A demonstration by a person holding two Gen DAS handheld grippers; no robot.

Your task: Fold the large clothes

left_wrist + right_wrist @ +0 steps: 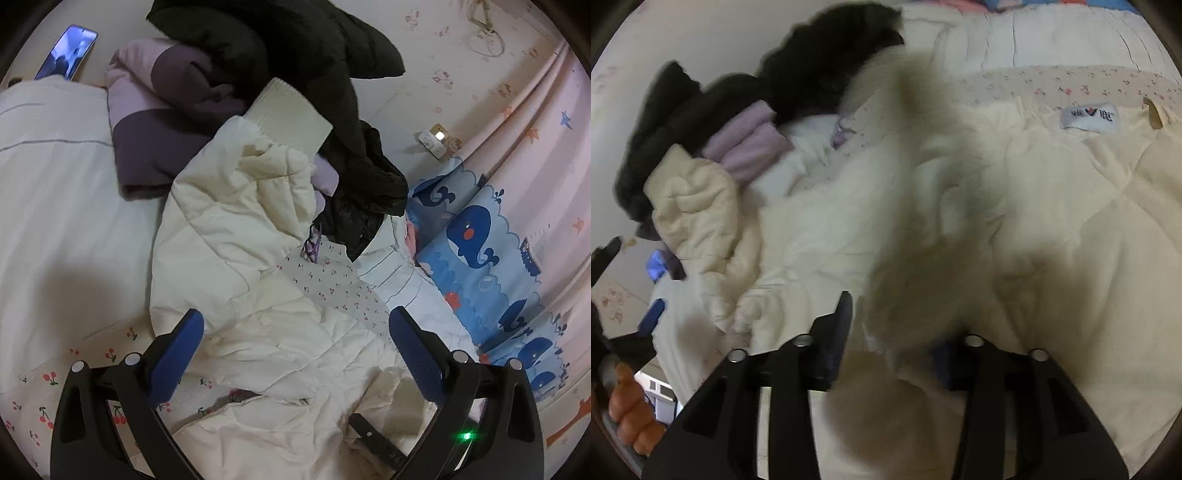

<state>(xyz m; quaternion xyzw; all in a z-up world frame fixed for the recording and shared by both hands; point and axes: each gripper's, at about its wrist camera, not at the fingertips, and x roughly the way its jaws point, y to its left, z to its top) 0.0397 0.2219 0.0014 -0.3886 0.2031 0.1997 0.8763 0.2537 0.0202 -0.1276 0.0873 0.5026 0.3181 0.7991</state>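
Note:
A cream quilted jacket [229,229] lies rumpled on the bed, its ribbed cuff toward the clothes pile. My left gripper [295,332] hovers over the jacket's lower part, open, with nothing pinched between its blue pads [184,354]. In the right wrist view the same jacket [1052,221] fills the frame, lining up, with a white label [1089,117] at the collar. My right gripper [892,325] has its jaws apart, and a blurred fold of cream fabric hangs loose between them, hiding the right finger's tip.
A black coat [277,48] and a purple garment [166,122] are piled behind the jacket. A phone [66,51] lies at the far left by a white duvet [55,184]. Whale-print cloth [480,251] and a pink curtain [535,129] bound the right side. A hand [631,413] shows at the lower left.

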